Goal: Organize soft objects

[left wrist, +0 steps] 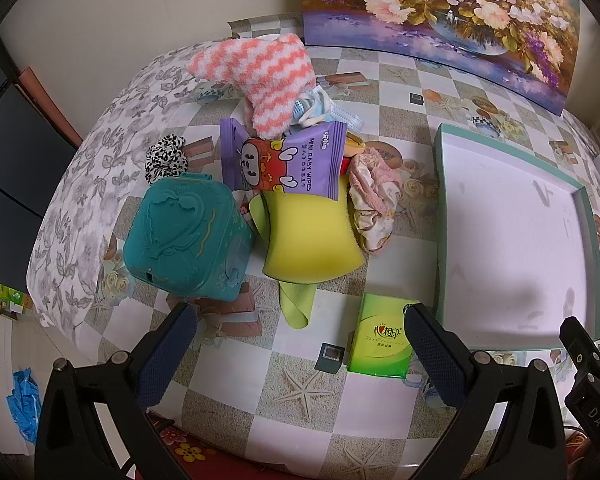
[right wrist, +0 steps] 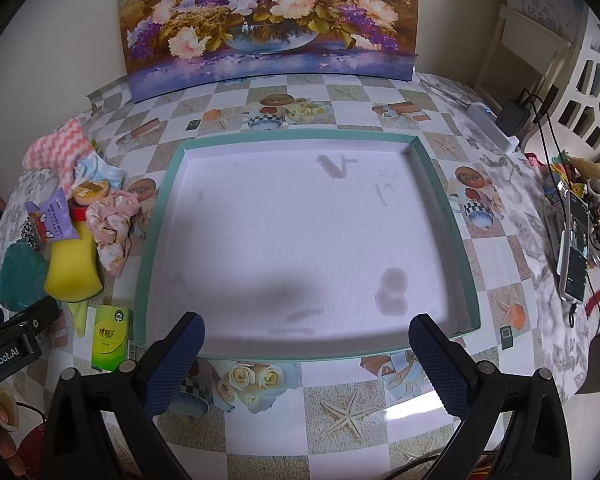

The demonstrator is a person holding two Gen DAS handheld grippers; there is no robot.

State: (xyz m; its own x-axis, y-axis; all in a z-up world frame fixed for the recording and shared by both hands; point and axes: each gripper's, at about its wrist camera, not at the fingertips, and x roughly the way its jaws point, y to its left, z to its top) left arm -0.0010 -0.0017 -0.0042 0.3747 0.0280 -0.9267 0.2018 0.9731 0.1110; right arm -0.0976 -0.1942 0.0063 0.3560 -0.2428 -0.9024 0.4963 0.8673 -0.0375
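A pile lies on the table's left: a pink-and-white fuzzy sock (left wrist: 256,76), a purple wipes pack (left wrist: 284,160), a yellow sponge (left wrist: 308,236) on a green cloth (left wrist: 296,304), a pink crumpled cloth (left wrist: 372,196), a spotted scrunchie (left wrist: 166,158) and face masks (left wrist: 320,108). A green tissue pack (left wrist: 382,338) lies nearer. My left gripper (left wrist: 300,356) is open and empty above the table, short of the pile. My right gripper (right wrist: 306,360) is open and empty at the near edge of the white tray (right wrist: 156,240), which holds nothing.
A teal plastic case (left wrist: 188,240) stands left of the sponge. A flower painting (right wrist: 268,20) leans on the back wall. Small dark cubes (left wrist: 330,356) sit on the checkered tablecloth. A phone (right wrist: 576,252), cables and clutter lie at the far right.
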